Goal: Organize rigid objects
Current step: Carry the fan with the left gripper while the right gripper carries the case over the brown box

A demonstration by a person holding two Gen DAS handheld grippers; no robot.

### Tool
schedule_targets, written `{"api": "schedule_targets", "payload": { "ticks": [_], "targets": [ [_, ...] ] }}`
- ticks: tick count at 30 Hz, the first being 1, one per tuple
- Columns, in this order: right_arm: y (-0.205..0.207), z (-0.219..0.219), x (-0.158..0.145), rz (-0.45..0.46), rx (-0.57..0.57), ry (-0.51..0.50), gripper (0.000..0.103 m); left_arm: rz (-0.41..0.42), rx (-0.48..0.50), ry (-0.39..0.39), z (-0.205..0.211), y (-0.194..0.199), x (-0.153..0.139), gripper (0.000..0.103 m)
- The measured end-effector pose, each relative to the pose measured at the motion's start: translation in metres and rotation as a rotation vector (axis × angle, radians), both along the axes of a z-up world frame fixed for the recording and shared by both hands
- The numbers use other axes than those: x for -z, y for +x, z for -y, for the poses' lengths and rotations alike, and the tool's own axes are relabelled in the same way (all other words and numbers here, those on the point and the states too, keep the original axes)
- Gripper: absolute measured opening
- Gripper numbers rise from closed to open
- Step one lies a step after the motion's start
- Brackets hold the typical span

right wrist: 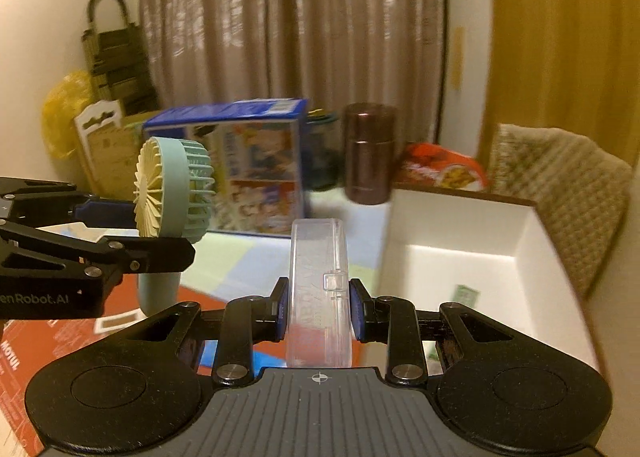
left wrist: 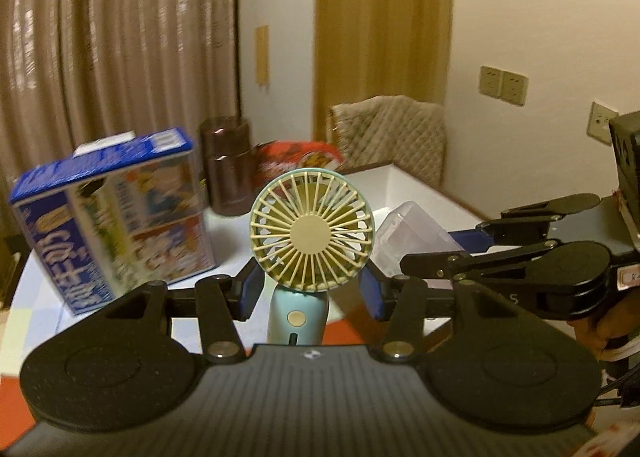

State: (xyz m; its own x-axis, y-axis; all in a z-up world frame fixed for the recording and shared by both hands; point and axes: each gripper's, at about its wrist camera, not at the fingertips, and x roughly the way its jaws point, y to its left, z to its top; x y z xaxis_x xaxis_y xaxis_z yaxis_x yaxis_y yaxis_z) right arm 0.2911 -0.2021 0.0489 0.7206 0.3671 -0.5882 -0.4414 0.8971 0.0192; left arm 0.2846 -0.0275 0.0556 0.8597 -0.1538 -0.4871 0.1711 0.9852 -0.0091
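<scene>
Right gripper [right wrist: 318, 313] squeezed tight on a clear, flat plastic case [right wrist: 319, 289], standing tall on its thin edge. Left gripper [left wrist: 311, 289] clamped around the pale blue handle of a small hand fan with a cream round grille [left wrist: 312, 231], head up. Big white open box [right wrist: 524, 233] just ahead and to the right, nearer the right gripper. Probably first in: the case. Blue carton [right wrist: 240, 161] and brown jar [right wrist: 370, 153] farther back.
</scene>
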Motion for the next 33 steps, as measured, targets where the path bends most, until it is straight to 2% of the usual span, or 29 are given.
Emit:
{"api": "schedule_targets", "payload": {
  "ticks": [10,17,25,33],
  "targets": [
    [0.031,0.066,-0.027,0.038,0.089,-0.007,0.027,0.018,0.079,-0.025,0.057,0.051,-0.018,0.047],
    [0.058,0.103,-0.033,0.043,0.128,-0.016,0.027,0.014,0.095,-0.048,0.085,0.089,-0.021,0.047],
    [0.095,0.133,-0.022,0.021,0.157,-0.019,0.027,-0.023,0.083,-0.065,0.108,0.136,-0.01,0.047],
    [0.132,0.147,0.001,-0.025,0.181,-0.016,0.027,-0.086,0.037,-0.085,0.109,0.184,0.014,0.047]
  ]
}}
